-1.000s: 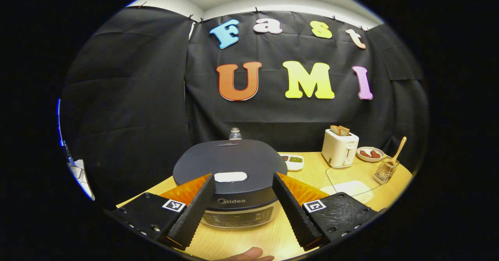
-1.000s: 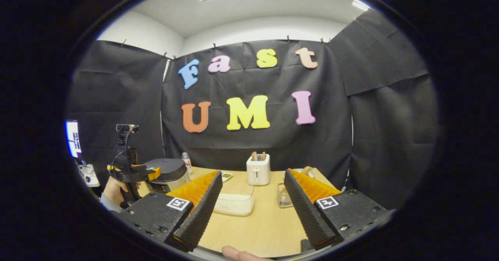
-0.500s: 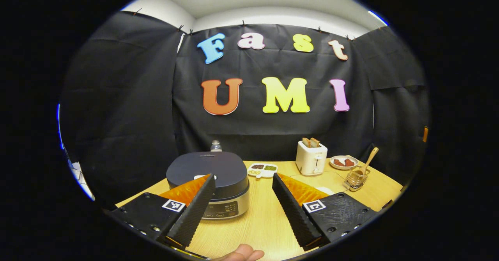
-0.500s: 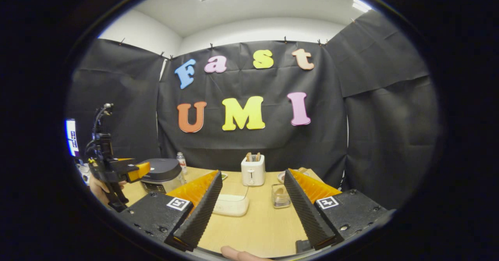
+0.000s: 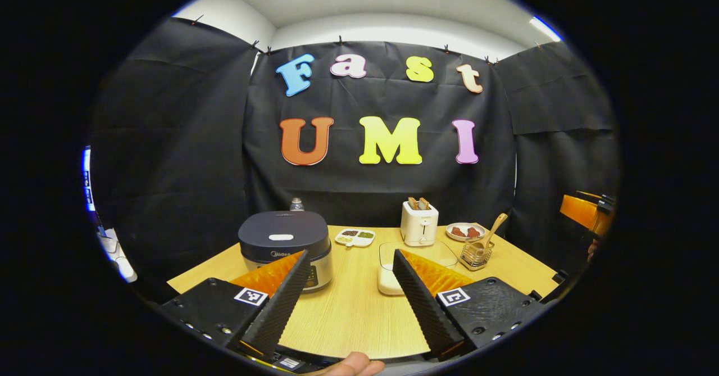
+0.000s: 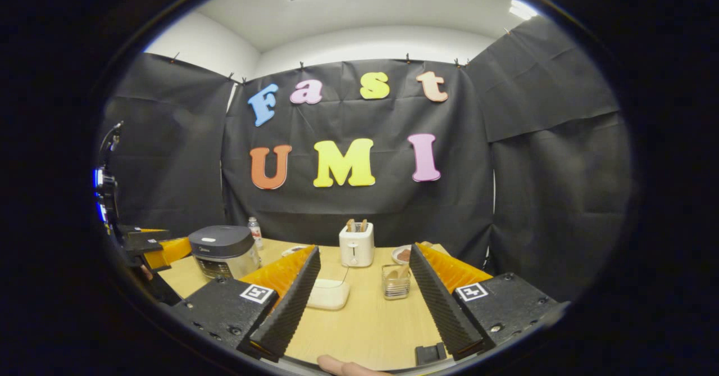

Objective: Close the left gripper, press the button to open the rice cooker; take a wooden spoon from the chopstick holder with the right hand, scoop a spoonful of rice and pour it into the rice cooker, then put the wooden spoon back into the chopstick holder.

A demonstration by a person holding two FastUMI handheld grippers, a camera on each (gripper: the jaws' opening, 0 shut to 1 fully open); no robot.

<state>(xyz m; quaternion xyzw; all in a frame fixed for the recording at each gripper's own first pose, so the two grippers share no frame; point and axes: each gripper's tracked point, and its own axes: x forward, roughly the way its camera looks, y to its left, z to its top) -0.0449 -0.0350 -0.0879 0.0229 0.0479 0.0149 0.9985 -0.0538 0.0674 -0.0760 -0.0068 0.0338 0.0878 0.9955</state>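
Left gripper view shows the left gripper with its jaws wide apart, holding nothing, well back from the rice cooker. The cooker sits on the counter with its lid shut. The pale button on top looks small. If the jaws do not close first, they could go down on both sides of the button and miss it. A hard push could also slide the cooker.

Right gripper view shows the right gripper with jaws wide too, holding nothing. The wooden spoon leans in the wire chopstick holder, near the toaster. The holder looks light, so pulling the spoon could tip it. The clear box sits just beside the holder and could get bumped.

A brand name is on the cooker's front, but I leave it unread.
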